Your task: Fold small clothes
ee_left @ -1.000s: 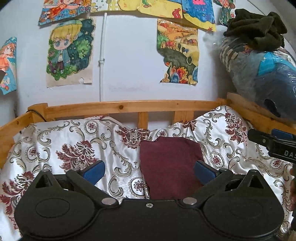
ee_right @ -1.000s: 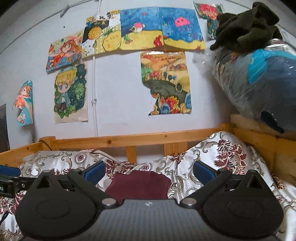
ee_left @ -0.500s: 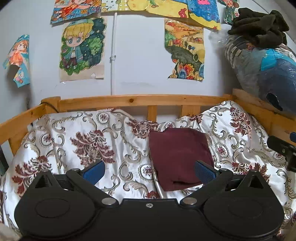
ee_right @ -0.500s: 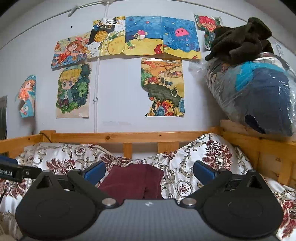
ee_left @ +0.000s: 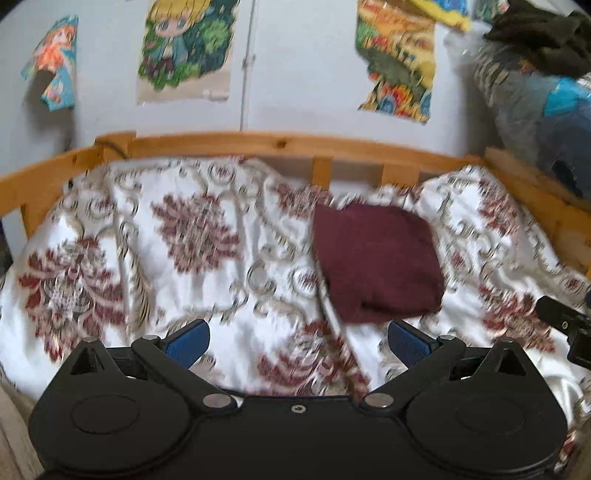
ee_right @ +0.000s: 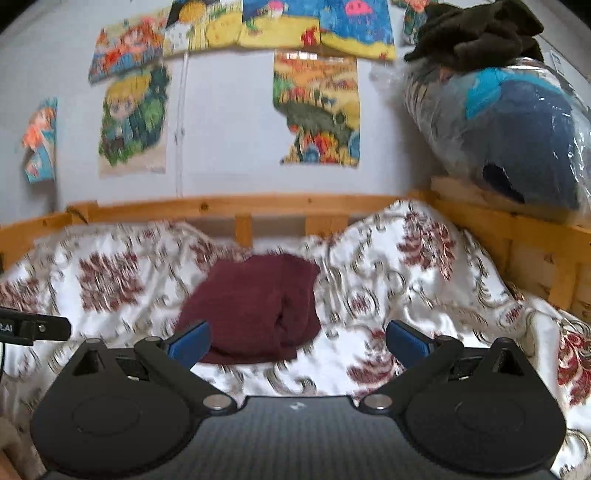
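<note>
The folded maroon garment (ee_left: pixel 376 262) looked like a soft, matt knit cloth, lying on a bedspread (ee_left: pixel 207 266) of glossy, satin-like fabric printed with red florals. The bed rail (ee_right: pixel 280 203) was bare, pale knotty wood, and the pictures on the wall (ee_right: pixel 317 107) were matt paper with torn edges. A bundle (ee_right: pixel 517 125) on the rail's right corner was wrapped in shiny, crinkled clear plastic, with fuzzy dark cloth (ee_right: pixel 476 33) heaped on top.

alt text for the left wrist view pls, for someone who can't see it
A folded maroon cloth lies on a floral bedspread inside a wooden bed frame, just beyond the open, empty left tongs. Cartoon posters hang on the wall behind; the picture is blurred.
</note>
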`<control>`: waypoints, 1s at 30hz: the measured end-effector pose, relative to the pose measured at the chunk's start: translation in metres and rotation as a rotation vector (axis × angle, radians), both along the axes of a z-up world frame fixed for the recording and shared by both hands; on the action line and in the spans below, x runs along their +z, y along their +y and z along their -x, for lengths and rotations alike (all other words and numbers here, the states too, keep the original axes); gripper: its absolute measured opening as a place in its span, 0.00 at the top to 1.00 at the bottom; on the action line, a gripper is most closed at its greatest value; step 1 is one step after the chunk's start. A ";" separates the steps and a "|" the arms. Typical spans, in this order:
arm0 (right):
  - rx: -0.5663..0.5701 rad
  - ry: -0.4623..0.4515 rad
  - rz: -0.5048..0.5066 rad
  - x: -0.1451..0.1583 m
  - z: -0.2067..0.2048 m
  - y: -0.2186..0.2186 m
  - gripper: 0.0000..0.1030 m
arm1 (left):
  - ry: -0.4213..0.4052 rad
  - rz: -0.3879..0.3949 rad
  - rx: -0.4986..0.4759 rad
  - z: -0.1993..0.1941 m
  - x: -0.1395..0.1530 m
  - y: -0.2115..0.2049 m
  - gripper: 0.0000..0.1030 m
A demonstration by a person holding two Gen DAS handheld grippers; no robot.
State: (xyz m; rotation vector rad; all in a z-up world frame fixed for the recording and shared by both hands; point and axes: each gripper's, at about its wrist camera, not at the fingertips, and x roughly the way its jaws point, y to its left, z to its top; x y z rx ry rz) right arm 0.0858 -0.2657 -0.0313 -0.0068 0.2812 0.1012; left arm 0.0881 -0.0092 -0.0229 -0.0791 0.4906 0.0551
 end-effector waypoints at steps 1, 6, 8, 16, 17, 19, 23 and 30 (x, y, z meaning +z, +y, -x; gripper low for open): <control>-0.001 0.014 0.011 -0.002 -0.002 0.002 0.00 | 0.021 -0.007 0.007 -0.002 -0.003 0.000 0.01; 0.003 0.052 0.026 -0.009 -0.007 0.008 0.00 | 0.110 0.068 -0.003 -0.014 -0.013 0.007 0.01; 0.002 0.062 0.024 -0.011 -0.008 0.009 0.00 | 0.126 0.112 0.002 -0.015 -0.016 0.011 0.01; 0.002 0.064 0.024 -0.010 -0.009 0.008 0.00 | 0.131 0.094 0.004 -0.015 -0.017 0.007 0.01; 0.002 0.064 0.023 -0.010 -0.009 0.008 0.00 | 0.131 0.089 0.003 -0.015 -0.017 0.006 0.01; -0.001 0.064 0.020 -0.010 -0.009 0.008 0.00 | 0.132 0.082 0.000 -0.015 -0.017 0.005 0.01; -0.008 0.064 0.016 -0.010 -0.009 0.007 0.00 | 0.135 0.070 -0.008 -0.015 -0.017 0.004 0.01; -0.016 0.065 0.008 -0.010 -0.009 0.004 0.00 | 0.137 0.050 -0.016 -0.014 -0.017 0.002 0.01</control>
